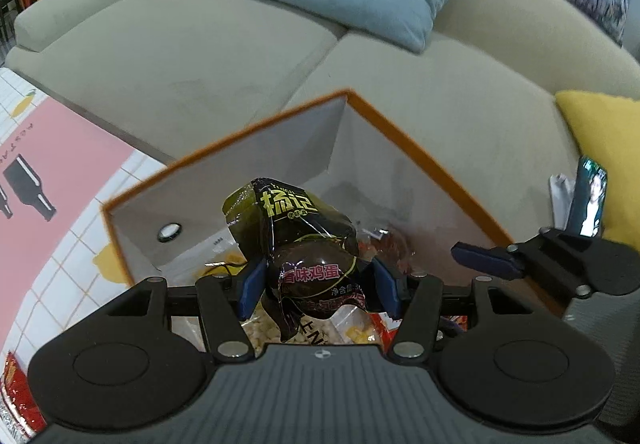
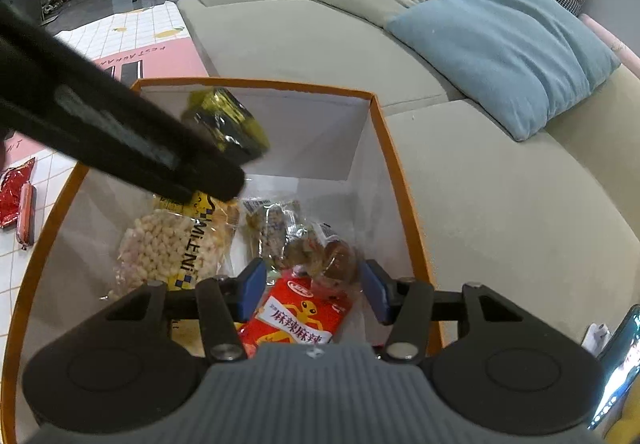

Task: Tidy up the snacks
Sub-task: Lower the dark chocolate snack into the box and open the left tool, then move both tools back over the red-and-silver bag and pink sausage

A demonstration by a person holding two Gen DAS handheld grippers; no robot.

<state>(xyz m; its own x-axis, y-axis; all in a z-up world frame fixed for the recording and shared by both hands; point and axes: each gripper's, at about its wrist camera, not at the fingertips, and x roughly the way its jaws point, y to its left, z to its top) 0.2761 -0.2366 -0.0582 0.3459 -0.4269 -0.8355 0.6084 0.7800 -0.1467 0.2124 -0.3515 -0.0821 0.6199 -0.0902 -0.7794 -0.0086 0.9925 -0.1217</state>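
My left hand-held gripper (image 1: 316, 280) is clamped on a dark egg packet (image 1: 304, 244), its blue pads pressing both sides, and it holds the packet above the open box (image 1: 400, 136). The box has an orange rim and white walls and sits just in front of the sofa (image 1: 200, 56). From the right wrist view, that same packet (image 2: 228, 120) hangs over the box's far left corner.

My right hand-held gripper (image 2: 314, 286) hovers over the box with its jaws wide apart and nothing between them. Below it on the box floor lie a red packet (image 2: 296, 316), a puffed-corn bag (image 2: 172, 244) and a few clear-wrapped snacks (image 2: 296, 240), all close together. Outside the box, on the mat (image 2: 60, 172) to the left, lie another red bag (image 2: 14, 188) and a sausage (image 2: 26, 216) side by side.
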